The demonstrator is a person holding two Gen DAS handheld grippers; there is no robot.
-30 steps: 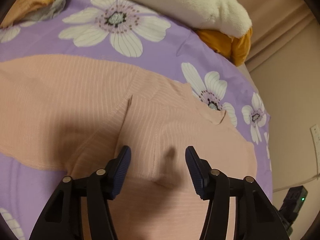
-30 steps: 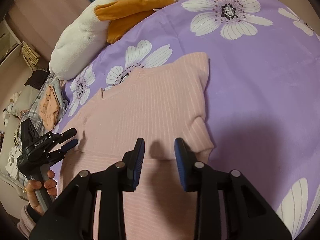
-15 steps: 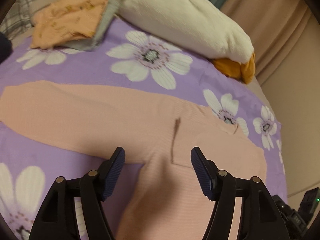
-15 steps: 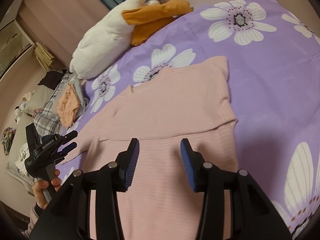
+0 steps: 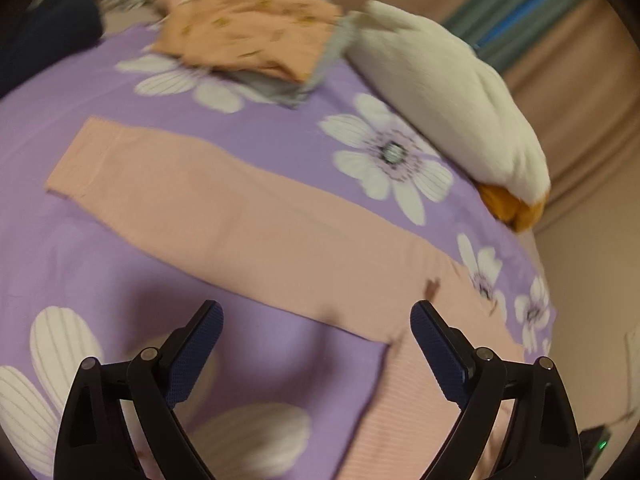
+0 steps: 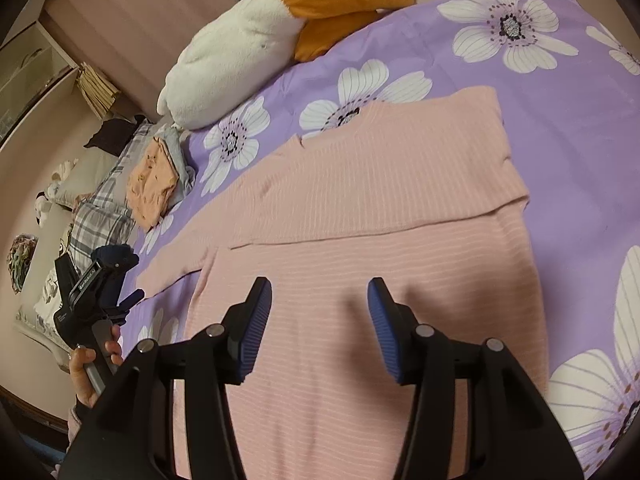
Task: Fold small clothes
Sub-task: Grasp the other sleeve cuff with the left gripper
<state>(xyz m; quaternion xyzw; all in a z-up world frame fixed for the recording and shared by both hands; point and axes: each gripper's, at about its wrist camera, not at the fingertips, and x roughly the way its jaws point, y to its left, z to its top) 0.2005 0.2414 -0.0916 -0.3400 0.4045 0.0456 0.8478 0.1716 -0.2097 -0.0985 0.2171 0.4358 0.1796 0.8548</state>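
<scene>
A pink ribbed sweater (image 6: 380, 240) lies flat on the purple flowered sheet (image 6: 580, 140), its right sleeve folded across the chest. Its left sleeve (image 5: 224, 216) lies stretched out straight toward the upper left in the blurred left wrist view. My left gripper (image 5: 316, 312) hovers over the sheet at the sleeve's lower edge. Its jaws are opening wide with nothing between them. The right wrist view shows this left gripper (image 6: 130, 276) held by a hand at the bed's left side. My right gripper (image 6: 320, 286) hangs above the sweater's body, jaws opening and empty.
A white plush duck (image 6: 240, 52) with orange parts lies at the head of the bed. A pile of folded orange and grey clothes (image 5: 248, 40) sits beyond the sleeve's cuff. A plaid cloth (image 6: 100, 216) and pillows lie past the bed's left edge.
My left gripper has swung left, off the sweater's body and out over the sheet beside the sleeve, jaws spreading. My right gripper has drawn back from the folded sleeve, jaws widening.
</scene>
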